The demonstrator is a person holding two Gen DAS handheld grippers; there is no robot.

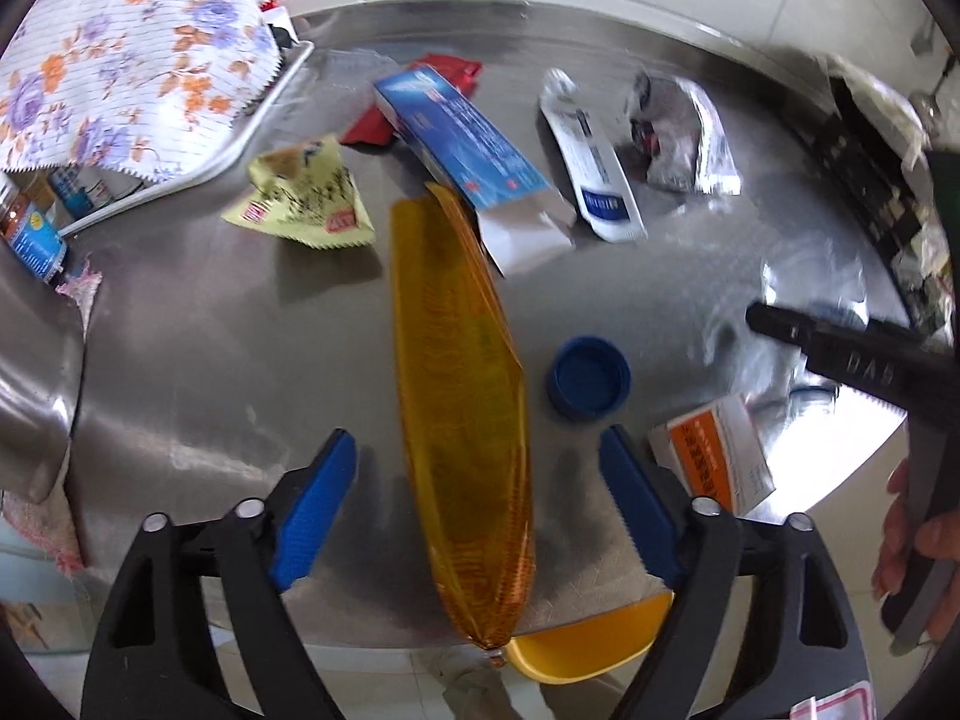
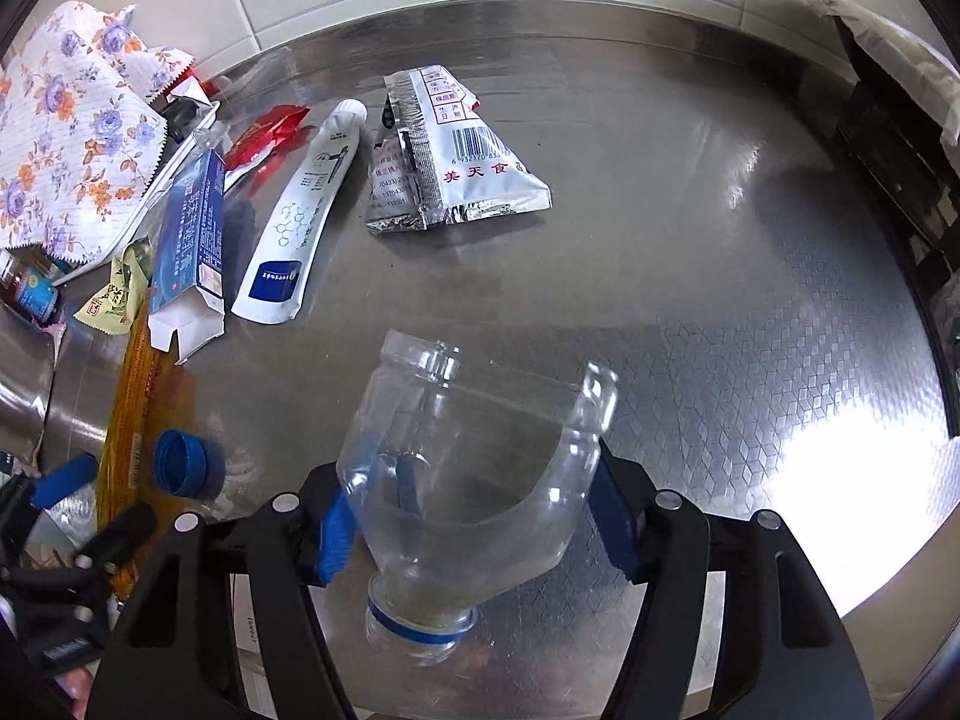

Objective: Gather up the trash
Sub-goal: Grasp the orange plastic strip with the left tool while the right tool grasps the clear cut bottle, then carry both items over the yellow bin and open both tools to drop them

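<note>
Left wrist view shows my left gripper [image 1: 477, 507] spread wide around the orange wrapper [image 1: 462, 420], which lies lengthwise on the steel table [image 1: 210, 360], untouched. I judge it light, limp and slippery; I'd pinch across its middle. My right gripper [image 2: 474, 510] is clamped on a cut plastic bottle [image 2: 468, 480], thin and crushable.

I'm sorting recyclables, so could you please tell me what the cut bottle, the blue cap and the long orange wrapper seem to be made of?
Cut bottle: clear glossy plastic; the table shows through it.
Blue cap: opaque, fairly matte rigid plastic with a moulded rim.
Long orange wrapper: thin translucent plastic film, shiny, pinched shut at its end; probably cellophane-like.
</note>
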